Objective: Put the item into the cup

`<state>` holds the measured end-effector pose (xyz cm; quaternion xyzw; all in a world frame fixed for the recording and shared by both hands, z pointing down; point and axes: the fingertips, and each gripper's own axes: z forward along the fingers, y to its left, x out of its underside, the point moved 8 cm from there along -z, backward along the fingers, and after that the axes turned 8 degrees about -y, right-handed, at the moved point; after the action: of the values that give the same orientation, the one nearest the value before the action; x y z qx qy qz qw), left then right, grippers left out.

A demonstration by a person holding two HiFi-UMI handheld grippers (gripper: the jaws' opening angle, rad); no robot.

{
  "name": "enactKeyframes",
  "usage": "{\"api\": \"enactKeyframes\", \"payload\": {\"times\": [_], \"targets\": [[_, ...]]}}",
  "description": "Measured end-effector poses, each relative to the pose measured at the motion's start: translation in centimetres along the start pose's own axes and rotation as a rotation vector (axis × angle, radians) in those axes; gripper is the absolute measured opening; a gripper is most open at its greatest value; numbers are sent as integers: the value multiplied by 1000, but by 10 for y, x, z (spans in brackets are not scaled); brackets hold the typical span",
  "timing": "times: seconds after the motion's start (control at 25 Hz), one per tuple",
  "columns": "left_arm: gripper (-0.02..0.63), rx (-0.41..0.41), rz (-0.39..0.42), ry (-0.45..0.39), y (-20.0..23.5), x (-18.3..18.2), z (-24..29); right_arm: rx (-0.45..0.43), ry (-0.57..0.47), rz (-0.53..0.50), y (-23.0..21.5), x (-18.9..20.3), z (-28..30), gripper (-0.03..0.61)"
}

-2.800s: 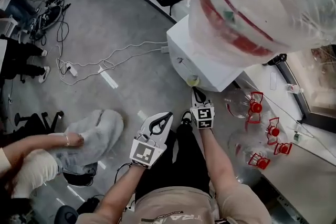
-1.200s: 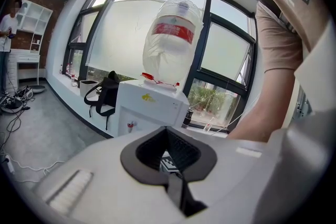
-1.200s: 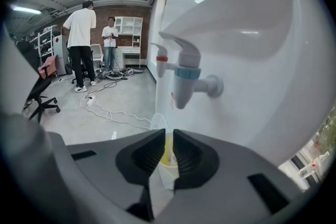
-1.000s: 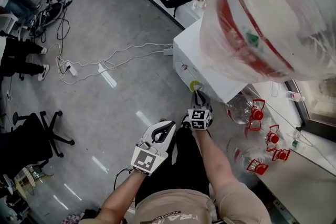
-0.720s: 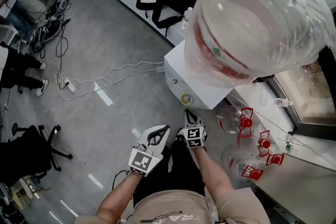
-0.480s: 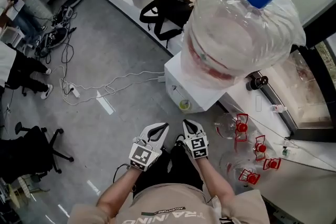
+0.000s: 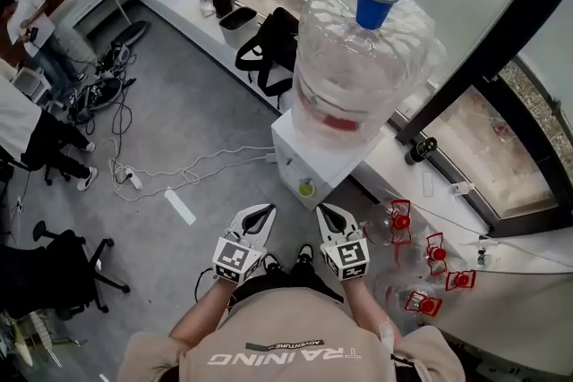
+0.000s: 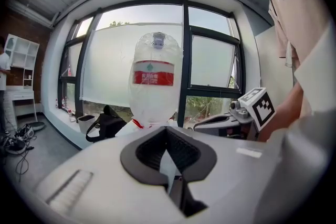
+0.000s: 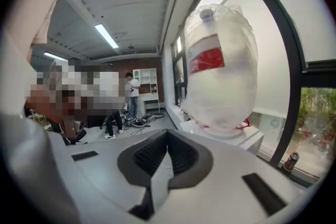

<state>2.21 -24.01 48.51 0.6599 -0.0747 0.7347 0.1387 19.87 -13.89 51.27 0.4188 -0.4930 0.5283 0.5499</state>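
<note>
Looking steeply down at a white dispenser (image 7: 295, 148) carrying an upturned water jug (image 7: 349, 80). On top of that jug, a blue cup (image 7: 376, 3), upright with its mouth open. Holding the left gripper (image 7: 260, 211) and the right gripper (image 7: 326, 212) side by side, low and near the dispenser's front, each of the 2 clenched, jaws together on nothing. On the dispenser's front, a small yellow-green round thing (image 7: 306, 188); cannot tell whether it is the item. On the floor (image 7: 179, 112) to the right, red-capped bottles (image 7: 400, 215).

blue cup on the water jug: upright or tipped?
Upright. In the head view the blue cup stands on top of the water jug with its round open mouth facing up at the camera.
</note>
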Motion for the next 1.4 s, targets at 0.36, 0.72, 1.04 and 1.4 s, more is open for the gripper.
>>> {"api": "enactKeyframes", "payload": {"times": [0.36,0.72,1.04,1.4], "targets": [[7,-58,48,-72,9,-40,-17,-56,-160,-28,2,-65,-8,12],[6,-97,41,-92,11,-40,-32,-71,-218,-75,7,-91,-10,12],[8,-102,45,-123,27,-54,-34,-90,-242,-106,13,-100,-9,11],[6,-49,32,-99,17,-45,-16,-87,-201,-117,6,-84,-16,12]]}}
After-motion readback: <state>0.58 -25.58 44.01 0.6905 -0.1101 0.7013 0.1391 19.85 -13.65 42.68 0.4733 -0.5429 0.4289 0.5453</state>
